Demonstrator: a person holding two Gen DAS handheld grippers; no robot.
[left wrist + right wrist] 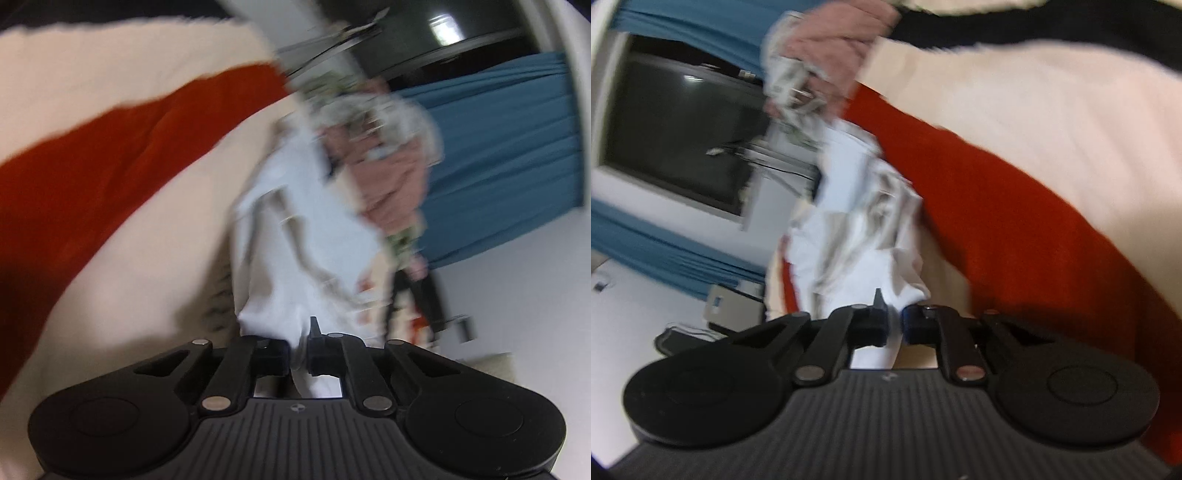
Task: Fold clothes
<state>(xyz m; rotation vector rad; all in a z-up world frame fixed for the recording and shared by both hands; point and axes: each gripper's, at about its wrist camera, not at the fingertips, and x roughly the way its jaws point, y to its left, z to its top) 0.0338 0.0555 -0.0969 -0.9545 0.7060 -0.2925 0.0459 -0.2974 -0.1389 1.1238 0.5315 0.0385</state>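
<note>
A white garment [291,236] hangs stretched in the air between both grippers; both views are blurred by motion. My left gripper [299,350] is shut on one end of it. My right gripper [894,325] is shut on the other end of the white garment [864,221]. In each view the opposite hand [388,184] [834,48] shows at the far end of the cloth, in a patterned sleeve.
A cream bed cover [110,81] with a broad red stripe [110,177] lies behind the garment. Blue curtains [509,155] and a dark window [683,133] are on the wall side. White floor [517,288] lies beyond.
</note>
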